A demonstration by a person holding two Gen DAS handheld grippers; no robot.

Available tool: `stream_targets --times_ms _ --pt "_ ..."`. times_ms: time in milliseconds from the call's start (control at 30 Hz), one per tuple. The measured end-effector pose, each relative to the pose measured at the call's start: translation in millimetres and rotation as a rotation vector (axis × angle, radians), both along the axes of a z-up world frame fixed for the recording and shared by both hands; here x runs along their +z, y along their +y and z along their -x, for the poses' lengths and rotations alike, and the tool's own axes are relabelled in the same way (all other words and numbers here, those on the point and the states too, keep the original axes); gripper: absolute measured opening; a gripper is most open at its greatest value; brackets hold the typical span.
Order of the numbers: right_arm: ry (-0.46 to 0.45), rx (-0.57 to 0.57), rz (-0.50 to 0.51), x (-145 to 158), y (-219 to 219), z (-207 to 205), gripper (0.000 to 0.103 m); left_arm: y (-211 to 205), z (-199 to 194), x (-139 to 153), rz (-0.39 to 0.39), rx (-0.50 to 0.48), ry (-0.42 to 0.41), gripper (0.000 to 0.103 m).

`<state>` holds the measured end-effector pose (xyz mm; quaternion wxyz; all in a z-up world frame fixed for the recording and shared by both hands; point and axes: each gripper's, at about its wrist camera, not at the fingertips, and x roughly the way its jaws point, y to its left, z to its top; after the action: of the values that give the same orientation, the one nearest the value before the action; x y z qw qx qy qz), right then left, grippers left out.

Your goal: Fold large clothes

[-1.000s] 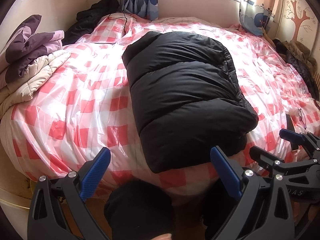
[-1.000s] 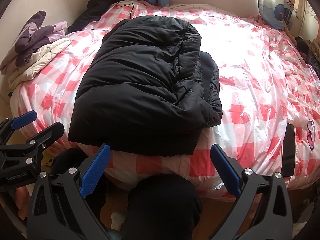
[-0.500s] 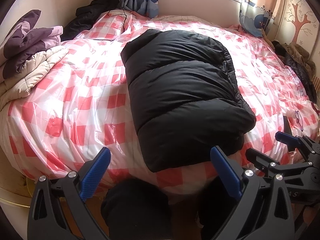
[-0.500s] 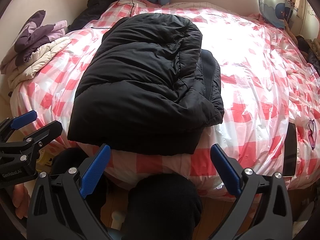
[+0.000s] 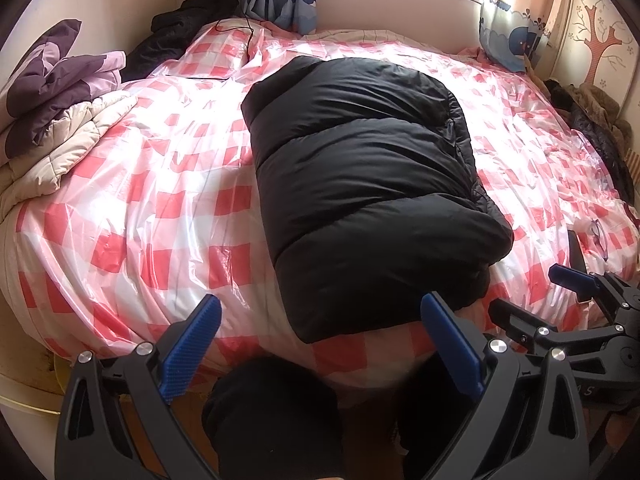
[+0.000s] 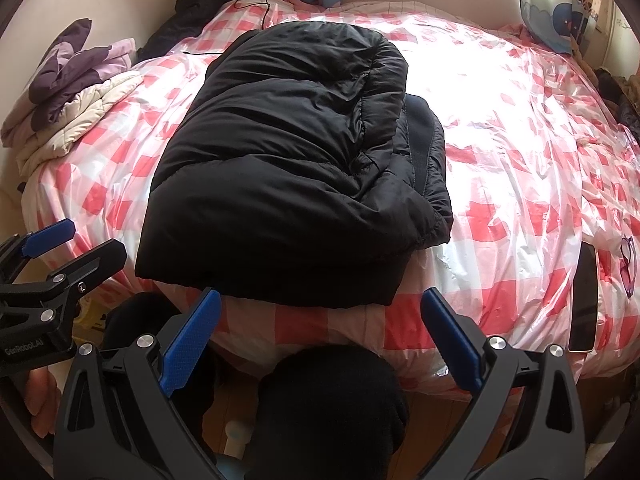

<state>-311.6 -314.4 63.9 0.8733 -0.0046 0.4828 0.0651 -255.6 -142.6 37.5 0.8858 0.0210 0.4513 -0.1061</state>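
Where lettering shows at all, we read "GenRobot.AI" in white on the black body of the left hand-held gripper [image 6: 68,240] as it appears in the right wrist view; in the left wrist view the right hand-held gripper [image 5: 532,296] carries a fragment ending in "S", the rest hidden.

Black puffer jacket [image 5: 360,184]: quilted in wide horizontal panels, matte, folded into a thick oblong bundle. From the right wrist view [image 6: 288,152] we see a folded-over top layer with a stitched edge, and a darker inner layer with a zip line poking out along its right side.

It lies on the bed [image 5: 132,184], on a shiny red-and-white checked plastic cover, lengthwise, its near end overhanging the front edge slightly.

Both hand-held grippers hover off the near edge of the bed, clear of the jacket, blue-padded fingers [image 5: 192,344] spread wide apart and holding nothing. The jacket's near end sits just beyond and between the right gripper's fingers [image 6: 452,340].

A dark phone [image 6: 584,300] and purple glasses [image 6: 628,264] lie at the bed's right edge. Folded quilts [image 5: 60,120] are stacked at the left.
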Motion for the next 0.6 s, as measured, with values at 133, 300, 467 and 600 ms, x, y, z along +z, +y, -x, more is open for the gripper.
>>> stream_targets --times_ms 133,300,467,600 --pt "0.004 0.002 -0.001 -1.7 0.4 -0.4 0.096 -0.1 0.2 -0.1 0.002 -0.001 0.000 0.096" --pt "0.006 0.003 -0.002 -2.4 1.6 0.1 0.096 0.2 0.0 -0.8 0.001 -0.001 0.001 0.096" --pt "0.009 0.004 -0.003 -3.2 1.5 -0.1 0.096 0.2 0.3 -0.6 0.003 -0.001 0.002 0.096" --pt "0.011 0.004 -0.004 -3.8 1.5 -0.1 0.096 -0.1 0.2 -0.7 0.002 -0.001 0.001 0.096"
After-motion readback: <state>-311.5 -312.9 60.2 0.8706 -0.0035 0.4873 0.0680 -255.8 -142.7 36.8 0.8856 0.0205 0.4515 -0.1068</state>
